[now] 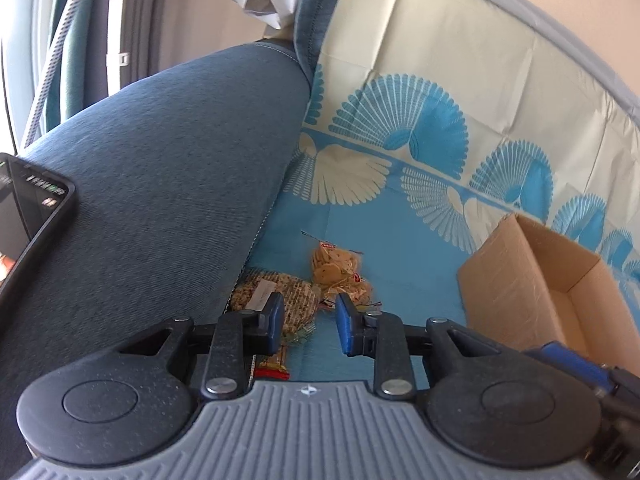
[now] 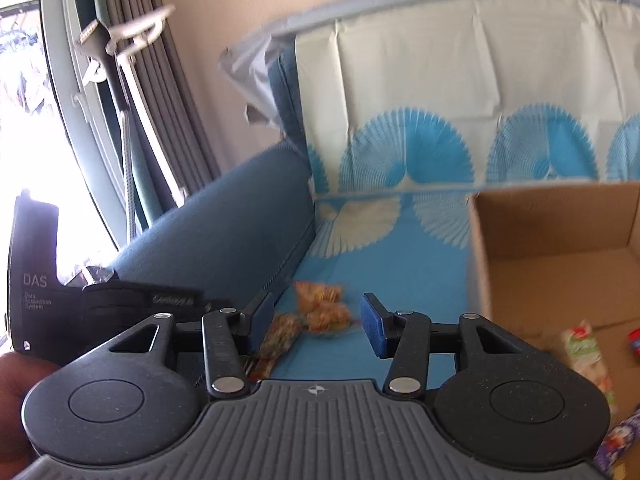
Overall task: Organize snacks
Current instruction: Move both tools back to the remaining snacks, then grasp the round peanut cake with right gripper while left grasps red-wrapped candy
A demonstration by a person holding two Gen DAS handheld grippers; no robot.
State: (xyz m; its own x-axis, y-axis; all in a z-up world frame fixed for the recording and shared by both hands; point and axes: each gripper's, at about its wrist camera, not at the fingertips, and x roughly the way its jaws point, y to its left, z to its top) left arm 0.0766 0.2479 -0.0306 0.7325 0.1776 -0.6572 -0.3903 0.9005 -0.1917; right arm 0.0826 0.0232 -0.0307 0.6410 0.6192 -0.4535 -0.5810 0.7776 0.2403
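left gripper [image 1: 307, 323] hovering part open and empty over the snack bags [image 1: 338, 274] lying on the blue sheet [image 1: 400, 248] beside the sofa arm [image 1: 168, 184], right gripper [image 2: 317, 325] part open and empty, cardboard box [image 2: 560, 220] sitting right of the snacks

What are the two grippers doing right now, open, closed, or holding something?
Left gripper: open, nothing held; snack packets lie beyond its fingers.
Right gripper: open, nothing held; cardboard box to its right.

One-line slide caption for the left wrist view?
Left tool open and empty above snack packets on the blue patterned cover, cardboard box at right.
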